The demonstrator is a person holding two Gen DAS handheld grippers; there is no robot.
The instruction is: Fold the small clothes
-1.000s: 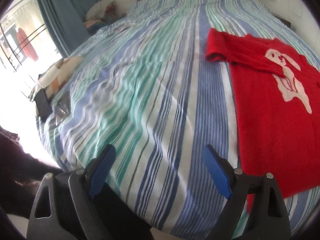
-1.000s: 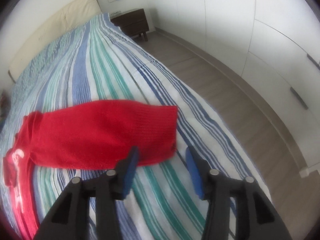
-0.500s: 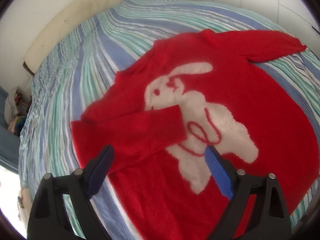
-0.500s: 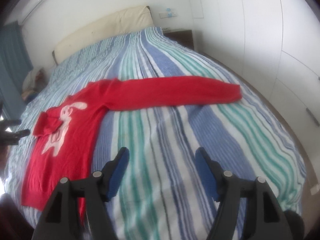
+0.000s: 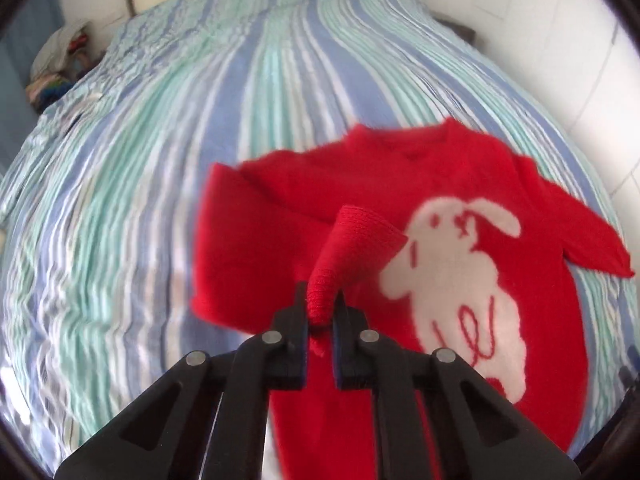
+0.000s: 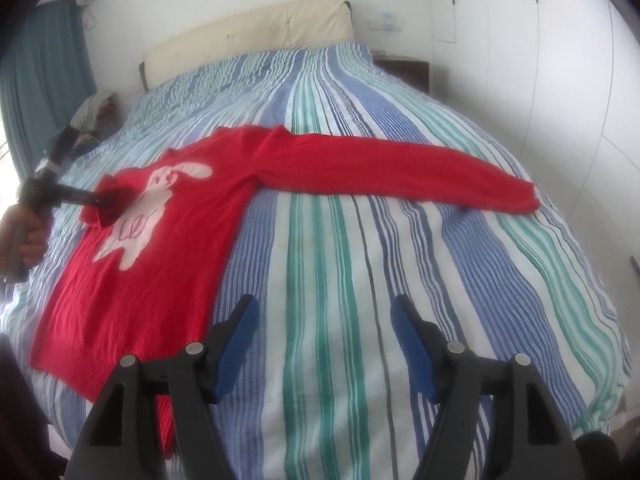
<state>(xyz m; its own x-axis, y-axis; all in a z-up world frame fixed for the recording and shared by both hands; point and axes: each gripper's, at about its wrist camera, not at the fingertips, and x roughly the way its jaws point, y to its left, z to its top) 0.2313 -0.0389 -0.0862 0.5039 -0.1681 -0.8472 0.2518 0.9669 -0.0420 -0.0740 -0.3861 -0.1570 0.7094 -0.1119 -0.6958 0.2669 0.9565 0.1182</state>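
A red sweater (image 6: 172,248) with a white rabbit (image 5: 452,280) on its front lies flat on the striped bed (image 6: 360,264). My left gripper (image 5: 320,312) is shut on the cuff of the sweater's left sleeve (image 5: 348,240), which rises off the sweater's chest. In the right wrist view the left gripper (image 6: 106,200) shows over the rabbit, held by a hand (image 6: 24,236). The other sleeve (image 6: 400,168) lies stretched out to the right. My right gripper (image 6: 324,336) hangs open above bare bedspread near the bed's foot, with nothing between its fingers.
A cream headboard (image 6: 248,36) stands at the far end and a dark nightstand (image 6: 404,70) to its right. White wardrobe doors (image 6: 560,80) run along the right side. A blue curtain (image 6: 44,80) and a heap of clothes (image 5: 60,68) are at the far left.
My left gripper has shut on the folded sleeve's cuff and lifted it off the sweater. My right gripper has drawn back from the other sleeve's cuff, with its jaws wider.
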